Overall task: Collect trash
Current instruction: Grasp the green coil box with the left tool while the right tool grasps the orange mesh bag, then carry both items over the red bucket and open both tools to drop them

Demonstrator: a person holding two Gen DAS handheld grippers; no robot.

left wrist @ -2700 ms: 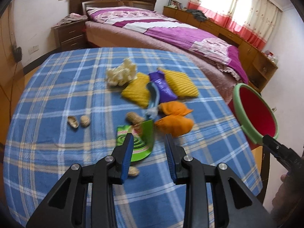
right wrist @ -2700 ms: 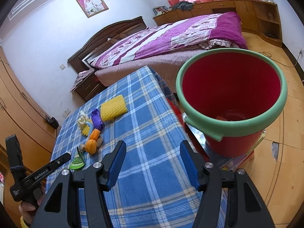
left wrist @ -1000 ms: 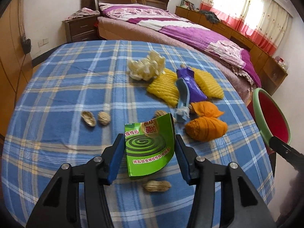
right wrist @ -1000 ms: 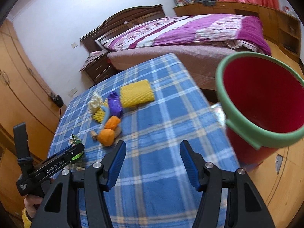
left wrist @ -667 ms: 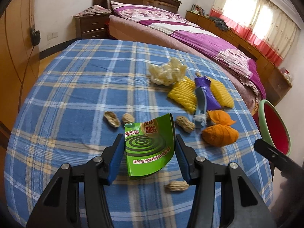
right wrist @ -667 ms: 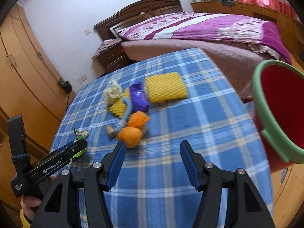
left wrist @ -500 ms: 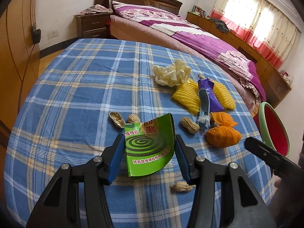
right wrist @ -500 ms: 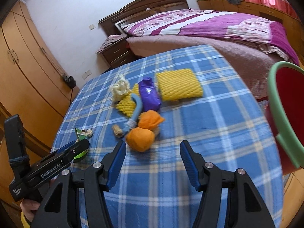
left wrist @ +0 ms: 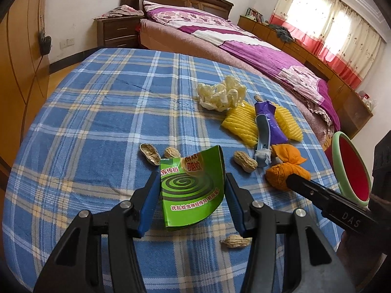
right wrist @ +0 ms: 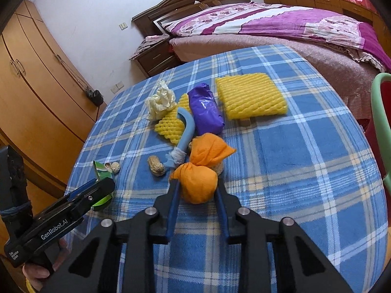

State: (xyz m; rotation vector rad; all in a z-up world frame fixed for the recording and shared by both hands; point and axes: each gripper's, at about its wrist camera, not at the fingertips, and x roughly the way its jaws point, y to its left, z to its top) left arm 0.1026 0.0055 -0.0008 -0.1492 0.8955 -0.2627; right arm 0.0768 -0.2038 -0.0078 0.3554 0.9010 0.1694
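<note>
Orange cloth bundle (right wrist: pixel 199 185): soft, knotted, rounded; near the table's (right wrist: pixel 305 171) front edge, right gripper (right wrist: pixel 196 190) jaws just closing, pads pressing its sides. Green glossy wrapper (left wrist: pixel 193 185): flat torn card, spiral print; clamped in left gripper (left wrist: pixel 190 185) above the blue plaid cloth. Peanut shells (left wrist: pixel 245 164): ridged, tan, scattered mid-table. Yellow foam netting (right wrist: pixel 250 95), purple crinkled packet (right wrist: pixel 206 109), crumpled pale tissue (right wrist: pixel 160 102): toward the far edge. Red bucket (left wrist: pixel 352 171), green rim: off the right edge.

A green mosquito-coil wrapper (left wrist: pixel 193 185) stands upright, clamped in the left gripper (left wrist: pixel 191 204). A knotted orange bundle (right wrist: pixel 199 183) sits on the bench, pinched by the right gripper (right wrist: pixel 196 202). Peanut shells (left wrist: pixel 245 164), yellow foam nets (right wrist: pixel 250 96) and a purple packet (right wrist: pixel 206 109) lie nearby
</note>
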